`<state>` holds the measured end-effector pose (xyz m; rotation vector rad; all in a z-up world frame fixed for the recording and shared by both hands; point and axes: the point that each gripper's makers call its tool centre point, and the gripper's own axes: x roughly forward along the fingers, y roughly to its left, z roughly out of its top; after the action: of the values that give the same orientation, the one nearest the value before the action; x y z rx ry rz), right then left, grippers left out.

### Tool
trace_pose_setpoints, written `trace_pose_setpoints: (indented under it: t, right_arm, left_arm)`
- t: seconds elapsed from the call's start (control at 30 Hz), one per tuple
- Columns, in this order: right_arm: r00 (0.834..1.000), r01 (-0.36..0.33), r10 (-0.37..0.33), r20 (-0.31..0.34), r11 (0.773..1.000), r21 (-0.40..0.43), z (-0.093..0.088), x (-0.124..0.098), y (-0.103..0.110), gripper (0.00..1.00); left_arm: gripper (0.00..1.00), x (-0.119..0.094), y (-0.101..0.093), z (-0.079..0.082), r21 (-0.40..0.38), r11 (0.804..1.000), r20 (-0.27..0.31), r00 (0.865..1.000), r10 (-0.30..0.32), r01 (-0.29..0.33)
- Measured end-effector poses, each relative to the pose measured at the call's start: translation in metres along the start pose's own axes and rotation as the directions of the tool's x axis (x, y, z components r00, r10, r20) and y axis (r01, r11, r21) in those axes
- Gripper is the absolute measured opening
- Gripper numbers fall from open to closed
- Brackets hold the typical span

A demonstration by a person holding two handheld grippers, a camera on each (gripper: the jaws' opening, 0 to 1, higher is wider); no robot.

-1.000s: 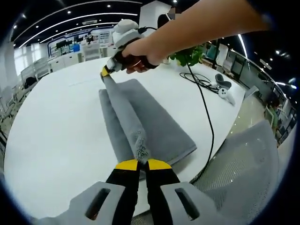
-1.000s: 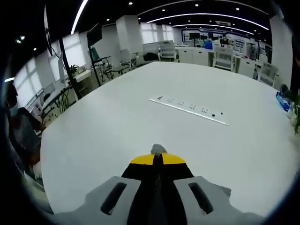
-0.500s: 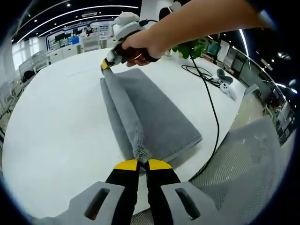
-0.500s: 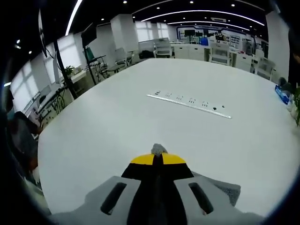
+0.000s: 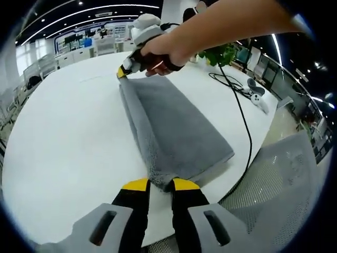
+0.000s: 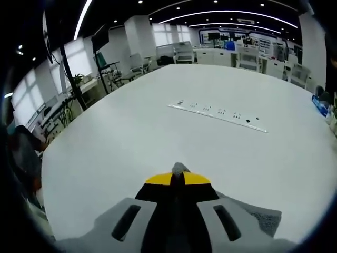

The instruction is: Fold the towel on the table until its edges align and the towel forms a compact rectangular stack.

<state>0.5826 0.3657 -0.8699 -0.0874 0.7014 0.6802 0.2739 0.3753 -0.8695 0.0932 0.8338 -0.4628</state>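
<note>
One gray towel (image 5: pixel 174 134) lies folded on the white table (image 5: pixel 63 137), running from 6 toward 12 o'clock. It's soft and limp, so take it at the corners. Your left gripper (image 5: pixel 156 184) has parted jaws, gripping nothing; your right gripper (image 6: pixel 178 171) is closed on a corner tuft. Two grippers, one power strip (image 6: pixel 218 113) at 1 o'clock.

Hidden and cut-off parts of the fold

In the right gripper view, the closed yellow-tipped fingers (image 6: pixel 178 176) cover all but a tuft of grey terry towel (image 6: pixel 179 168); beyond them, the long white strip (image 6: pixel 217 113) on the white tabletop (image 6: pixel 121 142) is too small to read.
</note>
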Motion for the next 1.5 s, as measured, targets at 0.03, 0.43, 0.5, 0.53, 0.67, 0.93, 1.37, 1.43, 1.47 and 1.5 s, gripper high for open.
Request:
trace_pose_setpoints:
  t: [0.03, 0.43, 0.5, 0.53, 0.67, 0.93, 1.37, 1.43, 1.47, 1.5]
  right_arm:
    - [1.0, -0.003, 0.003, 0.003, 1.0, 0.002, 0.001, -0.001, 0.001, 0.05]
    - [0.998, -0.02, 0.019, 0.067, 1.0, 0.001, 0.02, -0.002, -0.005, 0.12]
    - [0.997, -0.018, 0.018, 0.073, 1.0, -0.002, 0.022, -0.004, -0.007, 0.13]
    - [0.997, -0.017, 0.017, 0.072, 1.0, -0.003, 0.022, -0.005, -0.008, 0.13]
    - [0.997, -0.007, 0.008, 0.074, 1.0, -0.002, 0.02, -0.011, -0.016, 0.14]
    - [0.996, 0.014, -0.016, 0.084, 1.0, 0.019, 0.019, -0.022, -0.039, 0.17]
    - [0.992, 0.008, -0.01, 0.129, 1.0, 0.018, 0.023, -0.047, -0.043, 0.27]
    - [0.99, 0.005, -0.008, 0.142, 1.0, 0.026, 0.025, -0.053, -0.041, 0.28]
    - [0.987, 0.002, -0.01, 0.159, 0.999, 0.046, 0.027, -0.057, -0.041, 0.29]
    - [0.986, -0.001, -0.007, 0.167, 0.999, 0.048, 0.028, -0.06, -0.04, 0.29]
  left_arm:
    - [0.17, 0.0, 0.0, 0.0, 0.0, 1.0, 0.0, 1.0, 0.0, 0.0]
    - [0.22, 0.0, 0.006, 0.01, 0.018, 1.0, 0.026, 1.0, 0.018, -0.018]
    - [0.22, 0.002, 0.006, 0.01, 0.019, 1.0, 0.024, 1.0, 0.015, -0.016]
    - [0.22, 0.002, 0.006, 0.01, 0.019, 1.0, 0.025, 1.0, 0.016, -0.016]
    - [0.22, 0.007, 0.006, 0.007, 0.012, 1.0, 0.008, 1.0, 0.009, -0.009]
    - [0.23, 0.012, -0.001, 0.003, 0.028, 1.0, -0.01, 1.0, -0.005, 0.005]
    - [0.23, 0.011, 0.007, 0.024, 0.023, 1.0, 0.04, 0.999, 0.005, -0.006]
    - [0.24, 0.01, 0.01, 0.028, 0.029, 1.0, 0.049, 0.999, 0.007, -0.008]
    - [0.24, 0.011, 0.011, 0.03, 0.032, 0.999, 0.054, 0.999, 0.009, -0.011]
    - [0.24, 0.011, 0.013, 0.033, 0.04, 0.999, 0.063, 0.998, 0.01, -0.012]
